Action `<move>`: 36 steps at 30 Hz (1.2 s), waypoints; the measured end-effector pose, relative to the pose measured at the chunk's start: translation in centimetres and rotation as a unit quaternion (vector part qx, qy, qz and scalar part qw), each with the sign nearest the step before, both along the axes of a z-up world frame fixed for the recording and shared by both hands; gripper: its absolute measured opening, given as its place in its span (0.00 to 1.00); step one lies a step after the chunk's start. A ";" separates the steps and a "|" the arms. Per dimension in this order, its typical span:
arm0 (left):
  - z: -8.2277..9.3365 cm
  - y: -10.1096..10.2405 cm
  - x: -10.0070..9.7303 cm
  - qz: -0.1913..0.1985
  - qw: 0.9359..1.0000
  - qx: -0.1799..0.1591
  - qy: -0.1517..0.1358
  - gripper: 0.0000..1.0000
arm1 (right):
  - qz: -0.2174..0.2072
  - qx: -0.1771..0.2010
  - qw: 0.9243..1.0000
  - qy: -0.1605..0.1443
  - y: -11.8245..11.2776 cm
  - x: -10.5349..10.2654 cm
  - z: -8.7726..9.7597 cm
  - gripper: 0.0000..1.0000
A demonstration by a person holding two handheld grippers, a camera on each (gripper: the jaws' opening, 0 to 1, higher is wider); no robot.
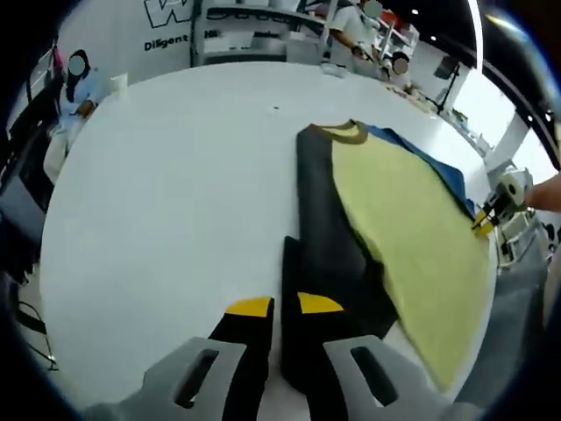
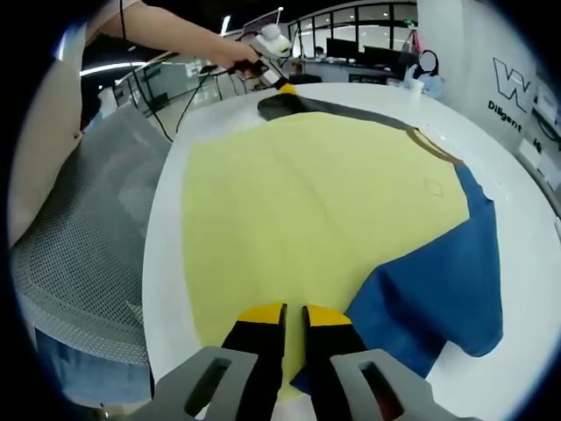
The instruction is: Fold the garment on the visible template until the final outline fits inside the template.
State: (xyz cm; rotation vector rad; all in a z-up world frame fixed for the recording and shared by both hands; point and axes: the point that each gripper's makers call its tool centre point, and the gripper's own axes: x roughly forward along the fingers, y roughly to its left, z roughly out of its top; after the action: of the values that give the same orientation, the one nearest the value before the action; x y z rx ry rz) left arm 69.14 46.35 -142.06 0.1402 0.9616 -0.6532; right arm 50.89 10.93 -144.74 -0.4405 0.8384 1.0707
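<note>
A shirt with a yellow body (image 1: 412, 219) (image 2: 298, 193), a dark grey sleeve (image 1: 324, 219) (image 2: 333, 107) and a blue sleeve (image 1: 438, 162) (image 2: 438, 289) lies flat on the white table (image 1: 175, 193). My left gripper (image 1: 273, 305) is shut on the end of the dark grey sleeve, whose fabric runs down between the jaws. In the right gripper view a hand holds it (image 2: 279, 83) at that sleeve's tip. My right gripper (image 2: 294, 314) is shut on the yellow side edge beside the blue sleeve, and shows at the shirt's far side (image 1: 491, 215).
A person in a grey mesh top (image 2: 79, 246) stands against the table's edge on the left of the right gripper view. Seated people and shelving (image 1: 245, 35) sit beyond the table's far rim. White table top (image 2: 517, 175) spreads past the collar (image 2: 438, 145).
</note>
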 end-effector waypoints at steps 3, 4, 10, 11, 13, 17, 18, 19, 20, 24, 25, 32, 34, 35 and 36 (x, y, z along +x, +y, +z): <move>-0.3 -0.3 -0.4 -0.005 1.000 0.001 0.008 0.12 | -0.001 0.000 1.000 0.000 0.0 0.0 0.0 0.02; -0.4 -0.4 -0.5 -0.006 1.000 0.001 0.009 0.11 | -0.001 0.000 1.000 0.000 0.0 0.0 0.0 0.02; -0.8 -0.3 -0.5 -0.012 1.000 0.013 0.011 0.04 | -0.001 -0.001 1.000 0.000 0.1 -0.2 0.0 0.02; -0.8 -0.2 -0.5 -0.011 1.000 0.014 0.011 0.04 | -0.001 -0.001 1.000 0.001 0.1 -0.2 0.0 0.02; -0.6 -0.2 -0.5 -0.009 1.000 0.014 0.011 0.03 | -0.001 -0.001 1.000 0.001 0.1 -0.3 0.1 0.01; 0.8 0.8 0.2 -0.003 0.999 0.025 -0.022 0.03 | 0.001 -0.003 1.000 0.001 0.1 -0.3 0.1 0.01; 1.1 1.2 0.4 0.002 0.999 0.031 -0.031 0.03 | 0.001 -0.003 1.000 0.000 0.1 -0.3 0.1 0.01; 1.7 1.7 0.6 0.012 0.999 0.029 -0.040 0.03 | 0.002 -0.004 1.000 0.000 0.1 -0.3 0.1 0.01; 2.2 2.0 0.8 0.020 0.998 0.026 -0.048 0.03 | 0.002 -0.004 1.000 0.000 0.1 -0.3 0.1 0.01; 4.2 4.1 1.3 0.043 0.995 0.040 -0.086 0.03 | 0.003 -0.005 1.000 -0.001 0.1 -0.3 0.0 0.01; 4.8 4.7 1.3 0.051 0.993 0.042 -0.098 0.03 | 0.003 -0.005 1.000 -0.001 0.1 -0.3 0.0 0.01; 8.0 7.1 0.9 0.118 0.979 0.024 -0.163 0.03 | 0.001 -0.004 1.000 -0.002 0.1 -0.3 0.0 0.01; 8.0 7.4 0.2 0.137 0.977 0.015 -0.161 0.03 | 0.001 -0.004 1.000 -0.002 0.0 -0.2 0.0 0.00; 7.9 7.6 -0.1 0.145 0.976 0.013 -0.162 0.03 | 0.001 -0.004 1.000 -0.002 0.1 -0.2 0.0 0.00; 7.6 7.8 -0.4 0.151 0.975 0.015 -0.163 0.03 | 0.001 -0.004 1.000 -0.002 0.1 -0.2 0.0 0.00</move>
State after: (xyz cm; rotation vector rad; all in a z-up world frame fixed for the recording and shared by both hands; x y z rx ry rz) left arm 68.70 54.14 -134.43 0.1205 0.6566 -0.3223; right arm 50.67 10.98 -144.71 -0.4503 0.8394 1.0692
